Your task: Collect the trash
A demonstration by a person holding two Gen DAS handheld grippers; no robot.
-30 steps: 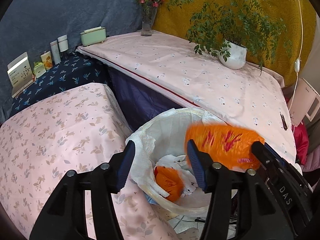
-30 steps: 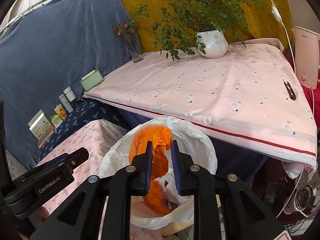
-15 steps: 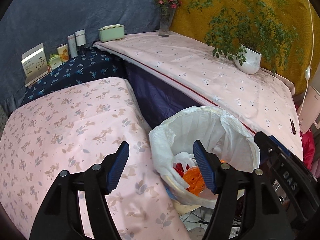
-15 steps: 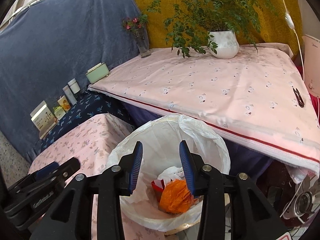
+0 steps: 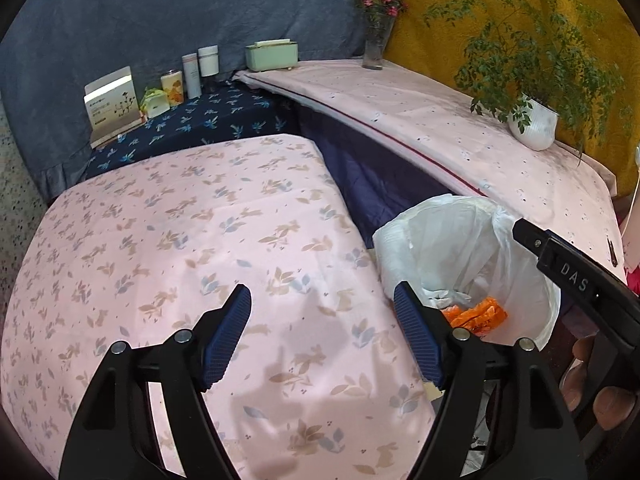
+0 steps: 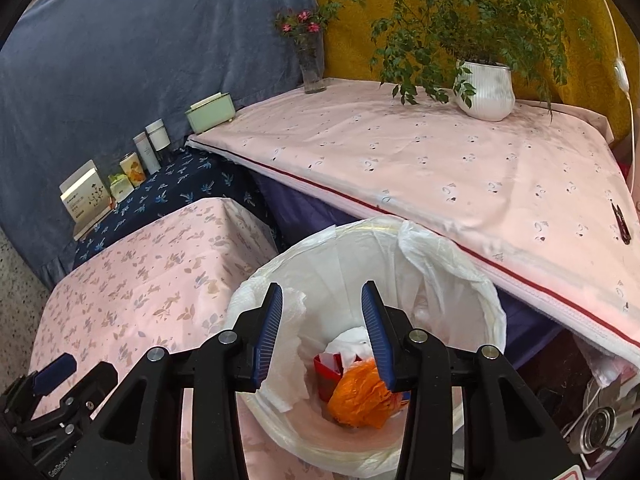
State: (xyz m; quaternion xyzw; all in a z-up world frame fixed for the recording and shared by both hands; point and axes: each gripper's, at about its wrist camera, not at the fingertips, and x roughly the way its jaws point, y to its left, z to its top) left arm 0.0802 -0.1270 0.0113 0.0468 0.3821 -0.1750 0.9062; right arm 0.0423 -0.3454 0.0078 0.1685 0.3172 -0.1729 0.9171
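The orange wrapper (image 6: 366, 396) lies in the lined bin (image 6: 452, 276), directly below our right hand-held gripper (image 6: 322, 332), so the drop looks done. Its jaws are opening, moderately apart, nothing between them. Our left hand-held gripper (image 5: 322, 336), opening wide and empty, hangs over the floral surface (image 5: 180, 240) beside the bin. A second ago, the wrapper was pinched above the bin.

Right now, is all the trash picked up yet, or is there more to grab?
Done: an orange wrapper, a red scrap and white paper lie inside the lined bin. In hand: nothing. The left gripper and right gripper have nothing between their jaws, which are opening. Left: no loose trash shows on the floral cloth or the long table, so it looks nearly finished.
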